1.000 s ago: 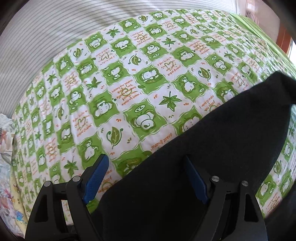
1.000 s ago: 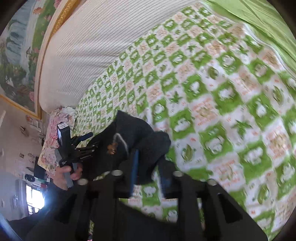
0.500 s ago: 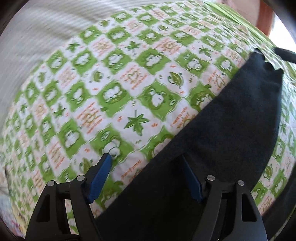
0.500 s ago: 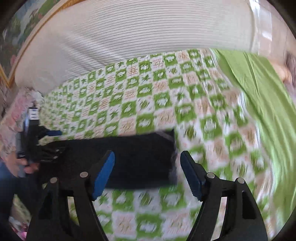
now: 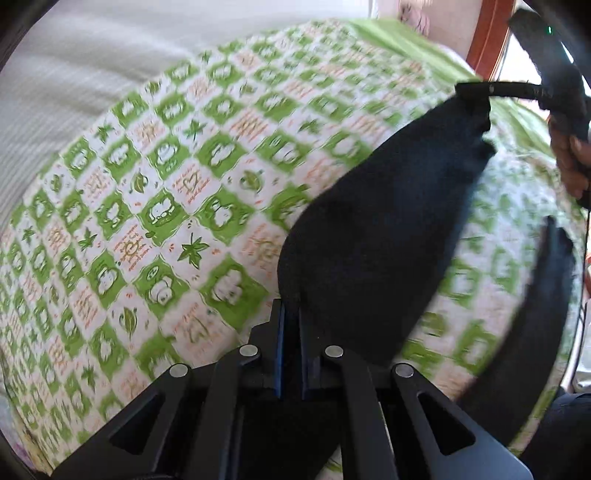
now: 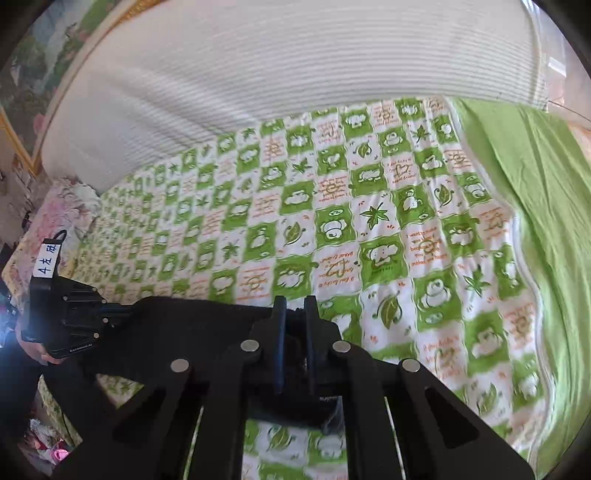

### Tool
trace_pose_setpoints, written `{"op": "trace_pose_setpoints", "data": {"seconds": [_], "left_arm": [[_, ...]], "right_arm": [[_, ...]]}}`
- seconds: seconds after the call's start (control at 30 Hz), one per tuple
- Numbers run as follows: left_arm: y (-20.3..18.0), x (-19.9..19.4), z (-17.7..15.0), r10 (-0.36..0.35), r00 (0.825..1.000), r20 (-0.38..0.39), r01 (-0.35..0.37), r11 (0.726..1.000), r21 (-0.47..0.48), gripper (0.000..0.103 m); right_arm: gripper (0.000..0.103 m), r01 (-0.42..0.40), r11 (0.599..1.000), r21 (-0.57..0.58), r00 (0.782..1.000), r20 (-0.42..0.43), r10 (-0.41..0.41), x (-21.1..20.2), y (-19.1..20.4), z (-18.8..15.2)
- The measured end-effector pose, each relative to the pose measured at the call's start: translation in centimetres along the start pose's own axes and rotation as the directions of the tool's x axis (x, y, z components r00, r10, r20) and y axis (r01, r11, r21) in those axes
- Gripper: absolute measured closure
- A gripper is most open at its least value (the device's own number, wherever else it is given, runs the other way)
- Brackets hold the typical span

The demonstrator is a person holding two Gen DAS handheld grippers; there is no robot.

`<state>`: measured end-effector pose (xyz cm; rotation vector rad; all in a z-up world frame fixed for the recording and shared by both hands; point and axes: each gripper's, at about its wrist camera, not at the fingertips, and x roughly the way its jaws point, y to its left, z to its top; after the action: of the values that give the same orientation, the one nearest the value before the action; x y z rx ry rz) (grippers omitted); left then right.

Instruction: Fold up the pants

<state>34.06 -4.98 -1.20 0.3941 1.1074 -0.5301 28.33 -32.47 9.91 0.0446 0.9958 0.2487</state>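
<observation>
The black pants (image 5: 384,229) hang stretched between my two grippers above the green-and-white checked bedspread (image 5: 166,206). My left gripper (image 5: 290,314) is shut on one end of the pants. The right gripper (image 5: 476,88) shows in that view at the top right, pinching the far end. In the right wrist view my right gripper (image 6: 294,306) is shut on the pants (image 6: 192,321), and the left gripper (image 6: 114,314) holds the other end at the left. A second dark strip of pants (image 5: 532,332) hangs at the right.
A white striped headboard cushion (image 6: 277,74) runs along the back of the bed. A plain green sheet (image 6: 535,192) lies at the right. A floral pillow (image 6: 62,218) sits at the left edge. A wooden frame (image 5: 487,33) stands at the top right.
Both grippers were open half a second ago and have closed on the ends of the pants. The pants have risen off the bedspread and are pulled taut between them.
</observation>
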Motion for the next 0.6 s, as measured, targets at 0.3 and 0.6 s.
{"op": "trace_pose_setpoints", "data": {"seconds": [0.3,0.6], "left_arm": [[-4.7,-6.1,-5.7,-0.058,0.995,0.076,0.061,0.997,-0.05,0.099],[-10.6,-11.2,-14.0,-0.088,0.989,0.122,0.098,0.992,-0.084,0.1]], "right_arm": [[0.094,-0.058,0.998,-0.011,0.998,0.013,0.058,-7.0,0.8,-6.3],[0.094,-0.075,0.996,0.043,0.997,0.032,0.074,-10.9,0.1,-13.8]]}}
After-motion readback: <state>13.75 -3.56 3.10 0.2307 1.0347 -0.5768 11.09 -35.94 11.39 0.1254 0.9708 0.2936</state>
